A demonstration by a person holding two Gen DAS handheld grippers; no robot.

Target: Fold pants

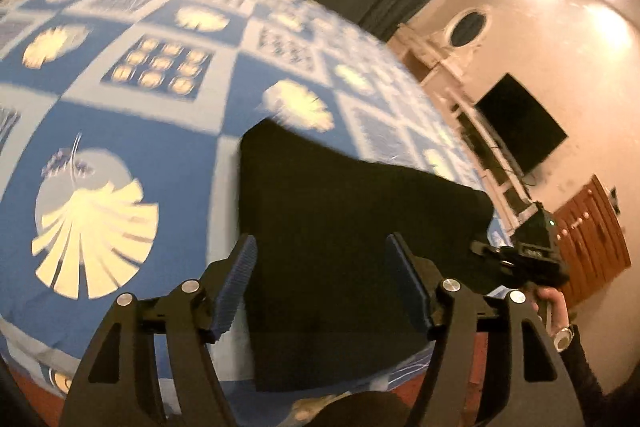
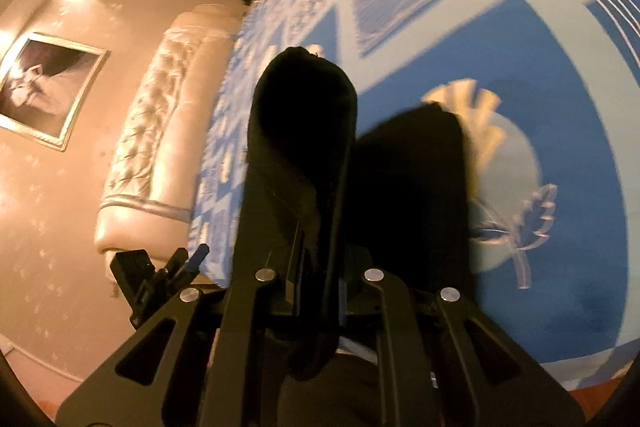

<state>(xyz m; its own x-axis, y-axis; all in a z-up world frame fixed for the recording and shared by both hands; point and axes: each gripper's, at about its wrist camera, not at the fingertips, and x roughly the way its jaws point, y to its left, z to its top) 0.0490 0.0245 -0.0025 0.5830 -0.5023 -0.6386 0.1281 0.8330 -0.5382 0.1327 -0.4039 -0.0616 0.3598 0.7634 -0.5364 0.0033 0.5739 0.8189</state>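
Our right gripper (image 2: 320, 247) is clamped on a raised fold of the black pants (image 1: 340, 227); our left gripper (image 1: 320, 279) hangs with fingers spread apart above them. The pants lie on the blue patterned bedspread (image 1: 132, 115), near its front edge

Black pants (image 1: 352, 227), plain and dark with no visible detail, lying partly on a blue patterned bedspread (image 1: 120, 115) near its edge. In the left wrist view they form a broad, flat, roughly rectangular panel with straight folded edges. In the right wrist view a raised fold of the pants (image 2: 300, 131) stands upright, a second dark portion lying beside it.
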